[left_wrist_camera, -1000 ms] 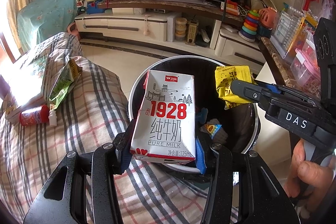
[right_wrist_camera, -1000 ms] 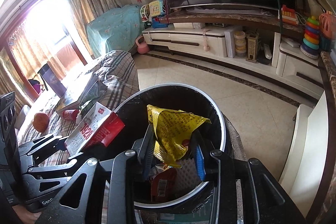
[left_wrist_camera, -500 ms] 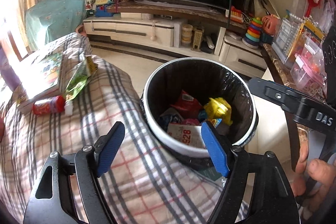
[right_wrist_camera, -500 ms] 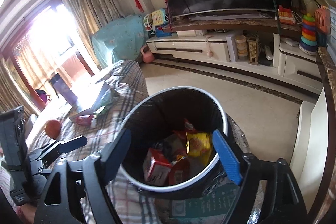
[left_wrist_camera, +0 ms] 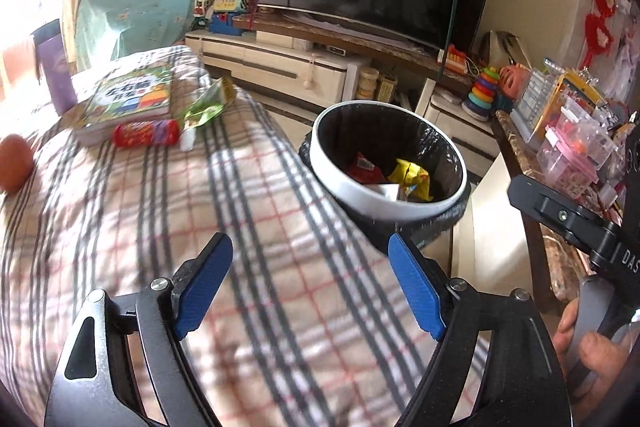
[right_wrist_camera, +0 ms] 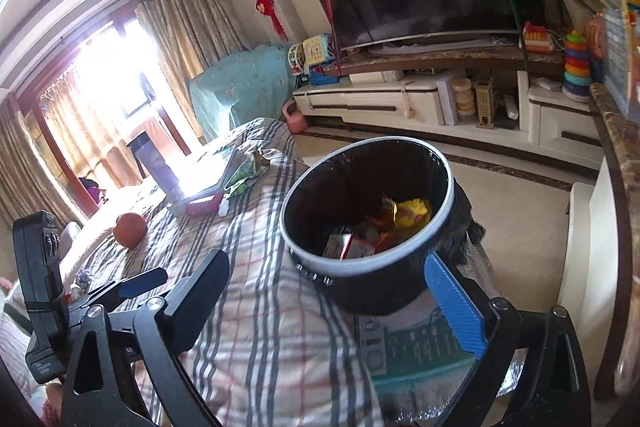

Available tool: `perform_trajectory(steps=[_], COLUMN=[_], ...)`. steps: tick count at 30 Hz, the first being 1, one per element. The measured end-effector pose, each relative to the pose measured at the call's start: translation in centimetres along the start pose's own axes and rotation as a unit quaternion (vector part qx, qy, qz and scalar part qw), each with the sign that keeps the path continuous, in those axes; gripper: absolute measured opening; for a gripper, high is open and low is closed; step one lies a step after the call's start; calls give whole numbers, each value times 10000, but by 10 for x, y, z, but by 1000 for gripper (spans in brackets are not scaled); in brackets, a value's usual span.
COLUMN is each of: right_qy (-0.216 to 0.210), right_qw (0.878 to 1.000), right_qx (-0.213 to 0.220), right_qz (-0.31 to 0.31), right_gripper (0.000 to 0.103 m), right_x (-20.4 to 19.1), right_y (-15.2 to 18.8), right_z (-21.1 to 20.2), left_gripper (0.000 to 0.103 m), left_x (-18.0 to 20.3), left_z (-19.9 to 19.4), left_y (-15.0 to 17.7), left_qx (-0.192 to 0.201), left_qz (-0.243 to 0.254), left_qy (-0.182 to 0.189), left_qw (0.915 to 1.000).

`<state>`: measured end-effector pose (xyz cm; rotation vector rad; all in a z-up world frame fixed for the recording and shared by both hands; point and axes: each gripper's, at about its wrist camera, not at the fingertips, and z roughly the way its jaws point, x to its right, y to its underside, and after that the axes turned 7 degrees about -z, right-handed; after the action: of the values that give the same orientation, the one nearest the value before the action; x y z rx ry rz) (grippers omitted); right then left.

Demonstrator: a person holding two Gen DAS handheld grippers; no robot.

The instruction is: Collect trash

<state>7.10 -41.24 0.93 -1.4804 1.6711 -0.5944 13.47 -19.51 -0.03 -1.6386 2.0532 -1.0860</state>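
The round black bin (left_wrist_camera: 384, 205) with a white rim stands beside the plaid-covered bed (left_wrist_camera: 160, 211). Inside it lie a yellow wrapper (left_wrist_camera: 412, 175), a milk carton (right_wrist_camera: 340, 245) and red wrappers (left_wrist_camera: 362, 169). My left gripper (left_wrist_camera: 310, 247) hovers over the plaid cover, short of the bin; its jaws are opening with nothing between them. My right gripper (right_wrist_camera: 326, 263) sits just before the bin (right_wrist_camera: 384, 259), jaws opening and empty. Farther up the bed lie a green wrapper (left_wrist_camera: 206, 105) and a small red bottle (left_wrist_camera: 146, 133).
A book (left_wrist_camera: 128, 99), an orange (left_wrist_camera: 14, 163) and a purple cup (right_wrist_camera: 156, 163) also rest on the bed. A side counter (left_wrist_camera: 560, 155) with toy boxes runs along the right. The TV stand (left_wrist_camera: 288, 67) lies beyond the floor.
Both grippers opened: the milk carton left the left one and the yellow wrapper left the right one, and both now lie in the bin. Both grippers drew back from the bin.
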Motion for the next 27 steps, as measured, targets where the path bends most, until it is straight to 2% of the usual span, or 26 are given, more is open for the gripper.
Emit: perform_trajectory(steps=[10, 15, 21, 23, 27], right_qy=[409, 726, 1097, 1234, 1425], right_qw=[9978, 9934, 9808, 9764, 9717], right_qx=[422, 665, 1316, 1472, 1540], right_qz=[-293, -581, -928, -990, -1087], right_gripper=[102, 102, 103, 103, 103], right_x=[-37, -53, -73, -78, -84], right_y=[48, 57, 58, 60, 69], right_z=[-41, -61, -103, -112, -114], left_gripper=[89, 93, 103, 103, 103], left_x=[-18, -17, -13, -11, -9], left_z=[-55, -82, -122, -129, -134], left_y=[44, 60, 73, 77, 90], left_qx=[528, 877, 1587, 1790, 2017], left_qz=[-105, -25, 61, 92, 215], left_qy=[-20, -64, -138, -219, -491], left_qw=[9985, 9961, 9872, 9836, 9780])
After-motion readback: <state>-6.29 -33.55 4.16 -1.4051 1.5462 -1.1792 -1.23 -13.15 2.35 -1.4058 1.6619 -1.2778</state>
